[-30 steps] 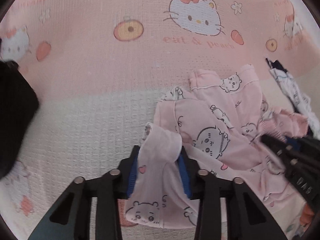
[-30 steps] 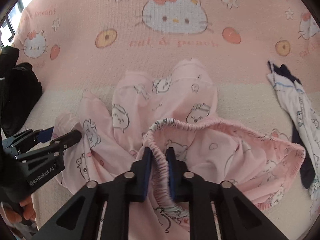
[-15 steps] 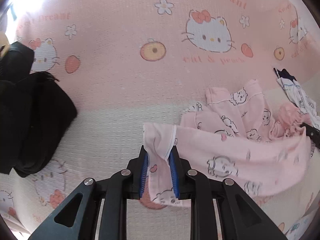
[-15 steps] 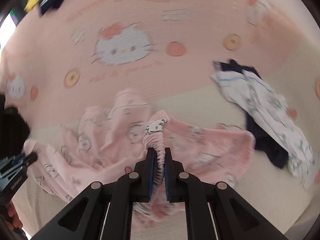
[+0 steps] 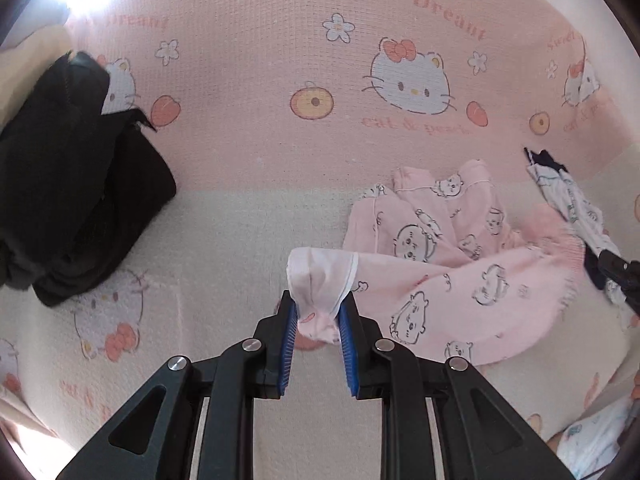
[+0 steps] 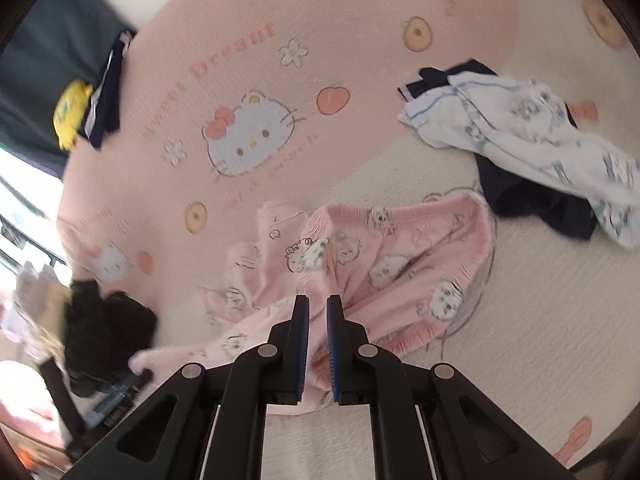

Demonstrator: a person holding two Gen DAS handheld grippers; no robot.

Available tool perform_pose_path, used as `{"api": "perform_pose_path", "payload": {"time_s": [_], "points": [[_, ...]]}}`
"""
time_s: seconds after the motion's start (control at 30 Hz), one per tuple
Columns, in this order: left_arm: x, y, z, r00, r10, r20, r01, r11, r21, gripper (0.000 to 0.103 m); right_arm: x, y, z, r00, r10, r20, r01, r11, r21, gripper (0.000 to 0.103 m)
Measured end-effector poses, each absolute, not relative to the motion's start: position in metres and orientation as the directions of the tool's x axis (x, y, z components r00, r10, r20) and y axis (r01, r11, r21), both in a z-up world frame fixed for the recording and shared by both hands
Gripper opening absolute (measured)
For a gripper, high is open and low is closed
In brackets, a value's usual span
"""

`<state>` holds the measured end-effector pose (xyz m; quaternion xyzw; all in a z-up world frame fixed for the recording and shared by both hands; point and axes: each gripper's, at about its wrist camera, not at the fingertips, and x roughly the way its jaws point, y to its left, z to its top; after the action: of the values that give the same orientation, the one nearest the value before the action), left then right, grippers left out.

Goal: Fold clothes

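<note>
The soft pink cartoon-print cotton pyjama trousers [image 5: 460, 292] hang limp and light between both grippers above the pink cat-print bedspread [image 5: 260, 80]. The left gripper [image 5: 318, 314] pinches a leg cuff; the right gripper [image 6: 317, 320] is clamped tight on bunched fabric. Seams and elastic waistband likely give the surest hold.

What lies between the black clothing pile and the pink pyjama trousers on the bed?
Nothing: bare blanket separates the black pile from the pink trousers, seen in the left wrist view.
</note>
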<state>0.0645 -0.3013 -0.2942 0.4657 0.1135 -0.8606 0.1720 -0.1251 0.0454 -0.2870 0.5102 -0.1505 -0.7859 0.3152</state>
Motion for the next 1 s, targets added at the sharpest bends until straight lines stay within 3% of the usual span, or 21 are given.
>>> {"api": "perform_pose_path", "payload": {"time_s": [0.17,0.23,0.27,0.3,0.37,0.47,0.67,1.0], "points": [[0.074,-0.299,-0.294,-0.521,-0.078,-0.85,0.357,-0.925,-0.133,0.018,-0.122,0.053,-0.289,-0.211,-0.702,-0.68,0.386,-0.699,0.602,0.01],[0.074,-0.304,-0.295,-0.523,-0.008,-0.853,0.363,-0.907,-0.213,0.019,-0.12,0.05,-0.289,-0.19,-0.746,-0.639,0.398,-0.653,0.644,0.028],[0.075,-0.308,-0.296,-0.522,0.031,-0.853,0.37,-0.892,-0.259,0.024,-0.119,0.048,-0.289,-0.18,-0.761,-0.623,0.4,-0.635,0.66,0.055],[0.075,-0.313,-0.298,-0.519,0.072,-0.852,0.386,-0.869,-0.309,0.031,-0.119,0.046,-0.291,-0.167,-0.766,-0.62,0.4,-0.628,0.668,0.07],[0.076,-0.323,-0.303,-0.528,0.12,-0.84,0.427,-0.818,-0.385,0.071,-0.119,0.041,-0.294,-0.149,-0.767,-0.625,0.399,-0.625,0.671,0.07],[0.082,-0.335,-0.307,-0.554,0.122,-0.824,0.483,-0.759,-0.437,0.072,-0.125,0.035,-0.301,-0.15,-0.739,-0.657,0.372,-0.658,0.655,0.071],[0.077,-0.348,-0.315,-0.524,0.076,-0.848,0.528,-0.753,-0.394,0.072,-0.134,0.022,-0.307,-0.181,-0.694,-0.696,0.365,-0.705,0.608,0.073],[0.051,-0.381,-0.34,-0.506,0.114,-0.855,0.57,-0.7,-0.43,0.072,-0.15,-0.01,-0.328,-0.104,-0.685,-0.722,0.344,-0.705,0.62,0.075]]}}
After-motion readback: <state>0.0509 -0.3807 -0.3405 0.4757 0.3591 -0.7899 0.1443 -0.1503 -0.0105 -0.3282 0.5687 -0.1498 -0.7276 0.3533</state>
